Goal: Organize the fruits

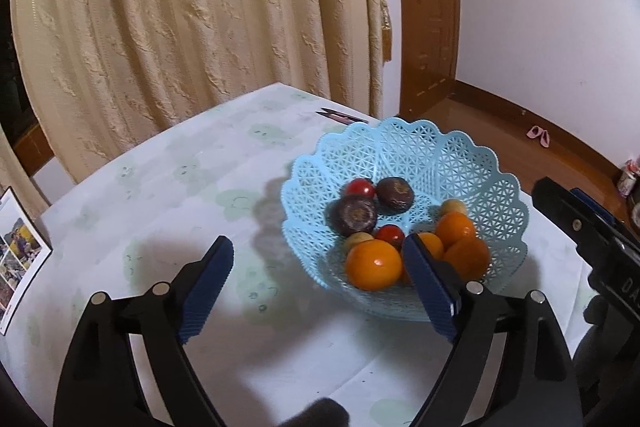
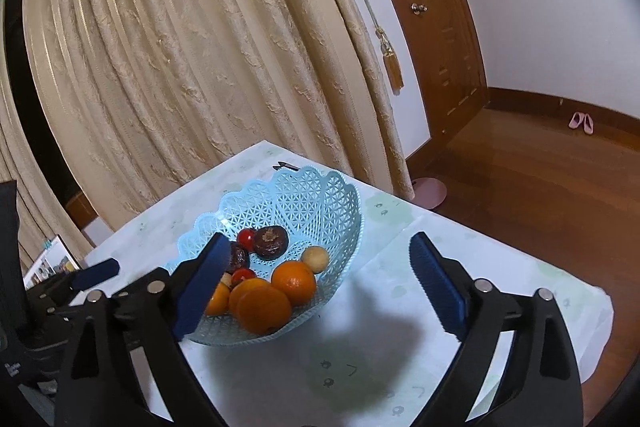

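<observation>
Both tongs are spread wide with nothing in them. Left gripper (image 1: 318,259) hovers over the tablecloth (image 1: 168,187) with the light blue lattice fruit basket (image 1: 472,163) off at about 1 o'clock from it, and its right blue pad overlaps the near rim in that view. Right gripper (image 2: 320,259) has the same basket (image 2: 320,195) at roughly 11 o'clock, half tucked behind its left pad.

All the fruit sits inside the basket: oranges (image 1: 374,264) piled on the near side, two cherry tomatoes (image 1: 390,235), two dark brownish-purple round fruits (image 1: 355,214) toward the back-left, and a couple of small pale yellowish ones (image 1: 453,206).

Some photo prints (image 1: 16,251) lie at the table's 9 o'clock edge, cream curtain (image 1: 192,11) behind, pink slippers (image 2: 581,122) on the wood floor.
</observation>
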Demonstrator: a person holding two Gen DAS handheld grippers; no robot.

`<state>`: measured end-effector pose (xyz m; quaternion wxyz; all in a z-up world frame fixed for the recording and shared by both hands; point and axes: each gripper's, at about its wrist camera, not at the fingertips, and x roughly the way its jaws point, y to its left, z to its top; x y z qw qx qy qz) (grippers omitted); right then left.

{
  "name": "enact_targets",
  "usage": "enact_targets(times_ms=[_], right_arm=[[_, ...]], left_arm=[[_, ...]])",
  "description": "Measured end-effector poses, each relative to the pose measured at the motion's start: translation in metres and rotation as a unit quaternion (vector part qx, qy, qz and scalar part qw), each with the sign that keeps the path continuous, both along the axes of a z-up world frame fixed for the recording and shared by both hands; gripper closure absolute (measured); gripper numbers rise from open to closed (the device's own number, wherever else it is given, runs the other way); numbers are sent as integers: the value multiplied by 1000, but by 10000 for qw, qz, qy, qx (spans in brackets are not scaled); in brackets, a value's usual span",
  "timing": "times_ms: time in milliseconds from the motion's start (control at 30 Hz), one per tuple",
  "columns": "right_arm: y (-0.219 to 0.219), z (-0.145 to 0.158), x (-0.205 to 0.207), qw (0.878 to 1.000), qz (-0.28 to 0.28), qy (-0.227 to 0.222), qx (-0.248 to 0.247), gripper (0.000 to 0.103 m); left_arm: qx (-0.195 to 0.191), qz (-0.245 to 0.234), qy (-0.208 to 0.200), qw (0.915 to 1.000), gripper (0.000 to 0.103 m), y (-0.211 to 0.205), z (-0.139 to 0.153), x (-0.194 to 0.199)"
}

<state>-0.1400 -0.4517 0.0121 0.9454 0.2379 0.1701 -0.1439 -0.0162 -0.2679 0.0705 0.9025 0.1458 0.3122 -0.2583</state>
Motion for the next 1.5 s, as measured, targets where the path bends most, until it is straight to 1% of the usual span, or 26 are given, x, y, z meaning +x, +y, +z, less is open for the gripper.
enact_targets(times_ms=[33,167,267,467,1200,1400,1500], right_arm=[[2,1,0,10000,0,21,-74,7],[15,4,0,9989,37,110,-454,6],[25,4,0,9973,92,176,-707,4],[39,5,1,9949,256,267,-940,3],[42,2,-2,9940,293,352,-995,3],[49,2,-2,9934,373,387,-1010,3],[57,2,-3,9930,465,383,-1020,3]], left_arm=[[4,9,-25,10000,14,1,1,-1],[53,35,-88,9999,10,3,2,-3],[122,105,-153,9998,10,3,2,-3],[159,254,-202,9993,10,8,3,-3],[239,95,-375,9990,10,3,6,-12],[245,195,-398,9987,10,12,5,-12],[244,387,-231,9987,10,25,2,-7]])
